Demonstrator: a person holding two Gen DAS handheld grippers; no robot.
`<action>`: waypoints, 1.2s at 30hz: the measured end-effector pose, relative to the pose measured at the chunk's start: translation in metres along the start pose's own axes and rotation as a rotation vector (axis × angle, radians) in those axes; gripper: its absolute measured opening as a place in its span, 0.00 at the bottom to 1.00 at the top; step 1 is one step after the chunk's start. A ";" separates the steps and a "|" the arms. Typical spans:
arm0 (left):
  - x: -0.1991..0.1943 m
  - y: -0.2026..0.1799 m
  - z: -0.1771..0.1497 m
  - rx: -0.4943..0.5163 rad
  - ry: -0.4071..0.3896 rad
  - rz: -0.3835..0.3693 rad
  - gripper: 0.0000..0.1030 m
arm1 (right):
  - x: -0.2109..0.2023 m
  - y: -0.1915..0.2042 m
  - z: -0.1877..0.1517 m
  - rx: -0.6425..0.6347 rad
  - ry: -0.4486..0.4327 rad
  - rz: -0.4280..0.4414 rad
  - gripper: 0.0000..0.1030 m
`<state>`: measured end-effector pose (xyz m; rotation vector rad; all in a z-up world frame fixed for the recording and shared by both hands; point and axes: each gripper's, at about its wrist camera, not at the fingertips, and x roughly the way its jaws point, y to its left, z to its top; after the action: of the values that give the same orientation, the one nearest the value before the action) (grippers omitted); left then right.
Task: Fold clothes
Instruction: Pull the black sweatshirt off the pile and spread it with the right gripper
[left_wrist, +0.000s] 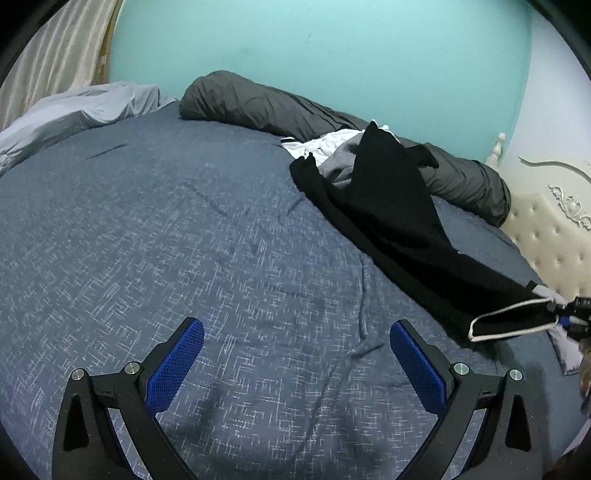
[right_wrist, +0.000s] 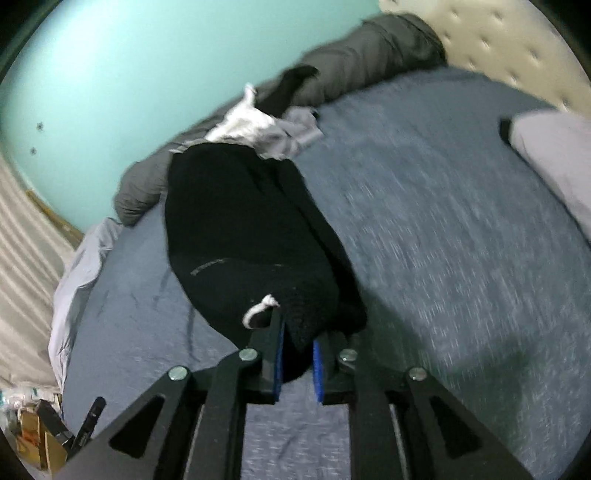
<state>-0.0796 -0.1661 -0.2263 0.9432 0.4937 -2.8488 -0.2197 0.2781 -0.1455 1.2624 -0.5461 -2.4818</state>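
Left gripper (left_wrist: 297, 354): fingers spread wide, nothing between them, over the blue bedspread (left_wrist: 184, 240). Black garment (left_wrist: 399, 221) trails right from the clothes pile (left_wrist: 332, 155). Right gripper (right_wrist: 297, 347): fingers narrowly parted around its hem; contact unclear through blur.
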 end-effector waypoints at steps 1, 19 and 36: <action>0.001 0.001 0.001 -0.001 0.000 -0.001 1.00 | 0.003 -0.006 -0.004 0.032 0.006 -0.016 0.25; 0.005 0.007 0.004 -0.009 0.009 -0.026 1.00 | 0.003 -0.039 -0.079 0.324 -0.069 0.065 0.54; 0.030 -0.035 0.004 0.090 0.060 -0.084 1.00 | 0.069 0.031 -0.030 0.012 0.074 0.204 0.15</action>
<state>-0.1127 -0.1340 -0.2320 1.0494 0.4240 -2.9477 -0.2315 0.2150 -0.1962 1.2309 -0.6384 -2.2587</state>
